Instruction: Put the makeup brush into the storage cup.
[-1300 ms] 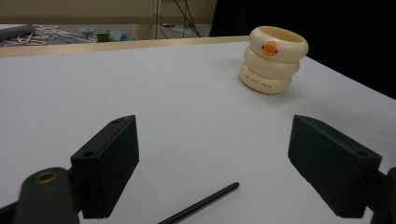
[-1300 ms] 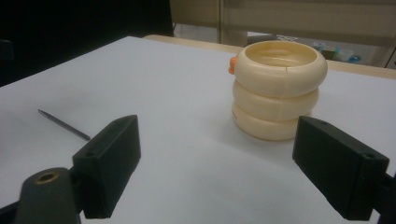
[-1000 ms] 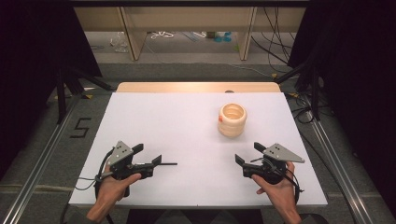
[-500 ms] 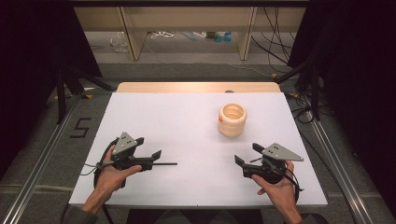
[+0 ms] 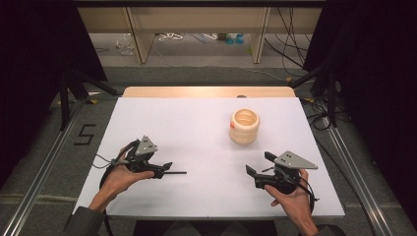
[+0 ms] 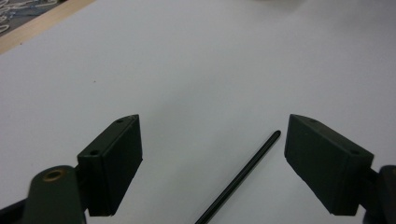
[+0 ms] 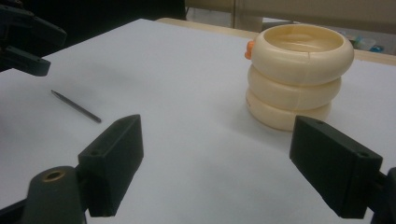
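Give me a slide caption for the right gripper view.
Open right gripper faces a cream ribbed holder; thin black stick on white table.

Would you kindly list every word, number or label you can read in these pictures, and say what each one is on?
"5": a dark numeral on the grey floor left of the table, seen in the high view.
A small orange-red patch on the side of the cream ringed container: too small to tell whether it carries any text.
Nothing else is readable.
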`<action>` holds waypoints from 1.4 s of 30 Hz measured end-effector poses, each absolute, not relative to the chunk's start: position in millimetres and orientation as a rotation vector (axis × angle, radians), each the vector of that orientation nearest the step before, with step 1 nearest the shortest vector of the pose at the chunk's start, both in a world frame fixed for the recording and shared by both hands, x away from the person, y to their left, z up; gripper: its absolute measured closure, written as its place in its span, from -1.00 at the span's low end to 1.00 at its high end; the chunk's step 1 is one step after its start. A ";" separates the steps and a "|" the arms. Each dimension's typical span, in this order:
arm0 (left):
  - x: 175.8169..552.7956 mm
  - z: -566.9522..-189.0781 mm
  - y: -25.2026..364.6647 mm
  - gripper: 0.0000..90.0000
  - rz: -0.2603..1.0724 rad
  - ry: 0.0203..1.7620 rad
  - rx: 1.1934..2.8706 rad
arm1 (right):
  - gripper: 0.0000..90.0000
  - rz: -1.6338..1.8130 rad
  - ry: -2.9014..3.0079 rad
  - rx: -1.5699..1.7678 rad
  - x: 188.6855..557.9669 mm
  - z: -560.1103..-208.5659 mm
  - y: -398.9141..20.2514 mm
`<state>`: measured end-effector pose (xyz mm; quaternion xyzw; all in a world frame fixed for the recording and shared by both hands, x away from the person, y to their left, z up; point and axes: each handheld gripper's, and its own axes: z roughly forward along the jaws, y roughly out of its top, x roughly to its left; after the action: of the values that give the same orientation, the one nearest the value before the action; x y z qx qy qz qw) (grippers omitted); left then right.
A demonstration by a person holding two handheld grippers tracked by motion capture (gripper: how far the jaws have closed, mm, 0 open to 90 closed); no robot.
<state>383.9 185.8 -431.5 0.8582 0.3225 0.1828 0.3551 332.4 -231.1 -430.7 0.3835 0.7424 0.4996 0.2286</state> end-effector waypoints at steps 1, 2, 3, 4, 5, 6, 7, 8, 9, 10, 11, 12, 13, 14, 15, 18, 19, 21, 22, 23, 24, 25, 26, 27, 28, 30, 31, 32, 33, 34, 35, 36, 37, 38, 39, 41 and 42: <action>386.3 -431.7 186.2 -0.60 0.470 0.818 2.247 | -0.59 1.373 2.043 1.057 332.2 -430.7 -231.1; 386.3 -431.7 186.2 -0.60 0.470 0.818 2.247 | -0.59 1.373 2.043 1.057 332.2 -430.7 -231.1; 389.3 -434.3 185.1 -0.58 0.464 0.824 2.270 | -0.59 1.374 2.056 1.064 331.9 -430.3 -231.4; 389.3 -434.3 185.1 -0.58 0.464 0.824 2.270 | -0.59 1.374 2.056 1.064 331.9 -430.3 -231.4; 390.4 -435.8 184.4 -0.58 0.445 0.845 2.266 | -0.59 1.376 2.054 1.063 332.1 -430.5 -231.2; 393.5 -437.6 184.5 -0.58 0.440 0.836 2.274 | -0.59 1.391 2.046 1.055 333.0 -431.8 -230.6; 393.5 -437.6 184.5 -0.58 0.440 0.836 2.274 | -0.59 1.391 2.046 1.055 333.0 -431.8 -230.6; 394.8 -438.4 183.9 -0.58 0.423 0.835 2.286 | -0.59 1.392 2.046 1.052 333.2 -432.0 -230.7; 395.6 -439.6 182.3 -0.56 0.425 0.829 2.298 | -0.58 1.360 2.068 1.062 332.1 -430.7 -231.7; 395.6 -439.6 182.3 -0.54 0.425 0.829 2.298 | -0.58 1.360 2.068 1.062 332.1 -430.7 -231.7; 396.8 -440.0 181.6 -0.50 0.423 0.806 2.318 | -0.58 1.386 2.057 1.048 333.2 -432.2 -230.5; 398.7 -441.8 180.0 -0.50 0.421 0.770 2.357 | -0.57 1.375 2.064 1.051 332.9 -431.7 -230.9; 398.7 -442.6 179.1 -0.51 0.399 0.785 2.370 | -0.57 1.376 2.064 1.051 332.9 -431.7 -230.7; 398.7 -442.6 179.1 -0.50 0.399 0.785 2.370 | -0.57 1.376 2.064 1.051 332.9 -431.7 -230.7; 400.2 -442.6 178.9 -0.50 0.385 0.773 2.398 | -0.57 1.377 2.060 1.052 333.0 -431.9 -230.4; 402.3 -445.3 176.1 -0.48 0.369 0.746 2.454 | -0.57 1.374 2.062 1.058 333.3 -432.4 -230.1; 402.3 -445.3 176.1 -0.47 0.369 0.746 2.454 | -0.57 1.374 2.062 1.058 333.3 -432.4 -230.1; 403.6 -445.6 175.6 -0.46 0.356 0.747 2.480 | -0.57 1.394 2.059 1.055 333.7 -433.3 -229.8; 405.4 -444.8 175.6 -0.46 0.325 0.744 2.531 | -0.57 1.396 2.058 1.051 334.0 -433.4 -229.7; 405.4 -444.8 175.6 -0.46 0.325 0.744 2.531 | -0.57 1.396 2.062 1.055 333.7 -433.3 -229.7; 406.2 -447.2 175.2 -0.45 0.300 0.766 2.539 | -0.57 1.390 2.069 1.060 333.4 -433.0 -229.8; 407.5 -447.6 175.8 -0.45 0.298 0.742 2.566 | -0.57 1.391 2.069 1.058 333.5 -433.1 -229.8; 407.5 -447.6 175.8 -0.45 0.298 0.742 2.566 | -0.57 1.392 2.070 1.059 333.6 -433.2 -229.8; 407.0 -448.8 175.4 -0.44 0.282 0.758 2.579 | -0.57 1.392 2.067 1.053 334.0 -433.5 -229.7; 407.6 -450.4 175.5 -0.44 0.287 0.747 2.576 | -0.57 1.392 2.067 1.053 334.0 -433.5 -229.7; 408.3 -450.8 175.5 -0.45 0.269 0.740 2.605 | -0.57 1.372 2.088 1.066 333.2 -432.8 -230.5; 408.3 -450.8 175.5 -0.44 0.269 0.740 2.605 | -0.57 1.372 2.088 1.066 333.2 -432.8 -230.5; 408.4 -450.4 175.3 -0.44 0.263 0.731 2.625 | -0.57 1.373 2.089 1.065 333.3 -432.9 -230.3; 408.8 -450.7 174.8 -0.42 0.271 0.721 2.633 | -0.57 1.369 2.090 1.066 333.1 -432.9 -230.0; 409.3 -449.9 174.6 -0.42 0.276 0.712 2.646 | -0.57 1.369 2.090 1.066 333.1 -432.9 -230.0; 409.4 -449.5 174.3 -0.40 0.273 0.712 2.649 | -0.56 1.383 2.082 1.059 333.7 -433.7 -229.3; 409.6 -448.9 174.2 -0.39 0.277 0.710 2.650 | -0.56 1.393 2.074 1.055 334.0 -434.2 -228.7; 409.7 -448.5 174.1 -0.37 0.278 0.706 2.652 | -0.56 1.395 2.076 1.050 334.1 -434.3 -228.6; 409.9 -447.5 174.1 -0.37 0.266 0.701 2.668 | -0.56 1.395 2.076 1.050 334.1 -434.3 -228.6; 409.9 -448.6 174.1 -0.34 0.271 0.696 2.656 | -0.56 1.382 2.092 1.059 333.4 -433.4 -229.5; 411.3 -448.7 174.6 -0.31 0.273 0.690 2.666 | -0.56 1.402 2.087 1.062 334.0 -434.2 -228.9; 412.0 -449.3 174.8 -0.31 0.266 0.689 2.676 | -0.56 1.402 2.087 1.062 334.0 -434.2 -228.9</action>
<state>412.0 174.8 -449.3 0.9479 0.2440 0.0941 0.1819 334.0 -228.9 -434.2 0.3809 0.7485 0.5027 0.2048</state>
